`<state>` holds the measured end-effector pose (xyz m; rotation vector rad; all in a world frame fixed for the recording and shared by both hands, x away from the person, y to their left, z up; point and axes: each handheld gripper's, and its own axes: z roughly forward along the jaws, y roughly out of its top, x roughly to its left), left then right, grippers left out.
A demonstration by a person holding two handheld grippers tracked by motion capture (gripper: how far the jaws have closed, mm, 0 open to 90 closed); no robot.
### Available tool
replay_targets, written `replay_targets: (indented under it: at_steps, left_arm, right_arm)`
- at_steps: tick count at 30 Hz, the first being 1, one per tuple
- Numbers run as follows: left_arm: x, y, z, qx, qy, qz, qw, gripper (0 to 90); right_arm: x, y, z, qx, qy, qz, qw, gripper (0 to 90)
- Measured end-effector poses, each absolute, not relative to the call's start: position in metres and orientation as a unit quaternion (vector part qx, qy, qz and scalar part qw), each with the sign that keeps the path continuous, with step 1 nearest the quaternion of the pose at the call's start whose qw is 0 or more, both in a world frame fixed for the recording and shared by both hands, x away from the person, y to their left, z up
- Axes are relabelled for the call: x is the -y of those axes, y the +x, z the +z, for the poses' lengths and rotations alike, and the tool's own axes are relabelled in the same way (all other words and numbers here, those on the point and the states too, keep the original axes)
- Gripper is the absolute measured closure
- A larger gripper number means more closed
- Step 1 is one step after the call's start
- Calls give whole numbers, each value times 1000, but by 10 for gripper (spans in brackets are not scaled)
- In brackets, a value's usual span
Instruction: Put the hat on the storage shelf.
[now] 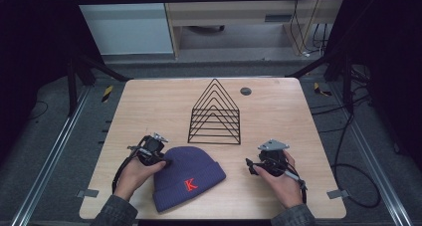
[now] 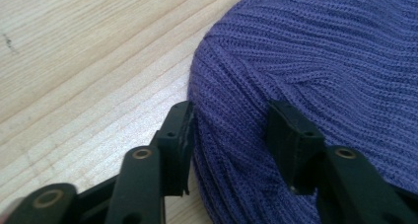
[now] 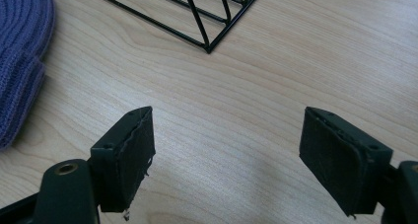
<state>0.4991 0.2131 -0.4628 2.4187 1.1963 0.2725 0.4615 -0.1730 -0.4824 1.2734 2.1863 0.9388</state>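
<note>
Main risk: the left claw (image 2: 229,145) pinches too little knit — its jaws straddle the rounded crown edge of the beanie (image 1: 186,178), one jaw on the worktop (image 1: 278,116) side and one pressed down into the fabric, so they could grab just the top layer and the hat would stretch or slip out when lifted (soft ribbed knit, nothing rigid to bite). The jaws stand half closed with a fold of knit bulging between them; I cannot tell whether the pads are squeezing it yet, so I would not count it as gripped. Second risk: a one-sided pull drags the hat across the wood toward the wire rack (image 1: 215,114) standing just beyond both claws, and a loop could snag on the thin bars. The right claw (image 3: 224,160) is released, jaws wide with bare wood between them, the hat's folded cuff off to its left and well clear — no support on that side, so the hat would likely hang lopsided. The beanie itself: dark purple-blue rib knit, lying flat, cuff folded up, a red letter K (image 1: 190,184) on the cuff, its crown at the left claw's tips, its cuff between the two claws.
</note>
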Motion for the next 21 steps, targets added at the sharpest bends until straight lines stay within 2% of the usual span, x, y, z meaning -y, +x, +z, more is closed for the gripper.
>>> replay_targets:
  at_steps: [13,21]
  left_arm:
    - [-215,498,-465,-427,872,89,221,735]
    - [-216,498,-464,-423,873,87,228,775]
  right_arm:
    - [173,461,-482,-789,460,342,221,212]
    - [174,461,-481,-788,460,343,222,211]
